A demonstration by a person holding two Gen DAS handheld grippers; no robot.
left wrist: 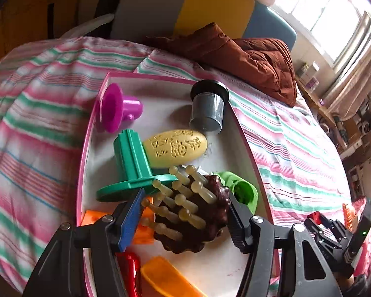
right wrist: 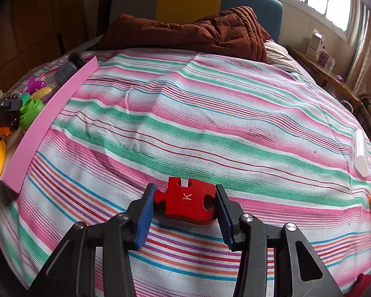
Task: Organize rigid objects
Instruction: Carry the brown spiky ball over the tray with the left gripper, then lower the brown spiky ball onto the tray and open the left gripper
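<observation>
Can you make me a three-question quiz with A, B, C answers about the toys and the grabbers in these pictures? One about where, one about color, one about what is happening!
1. Where does the yellow oval stamp lie?
A. in the pink-rimmed tray
B. on the brown quilt
C. on the windowsill

2. What colour is the puzzle piece marked K?
A. green
B. red
C. purple

3. What is the left gripper doing?
A. hanging empty
B. gripping the grey cup
C. closed around the brown spiky toy with pale pegs

Answers: 1 A, it rests on the tray's white floor beside the green stand. 2 B, it shows red between the right gripper fingers. 3 C, both fingers press its sides.
</observation>
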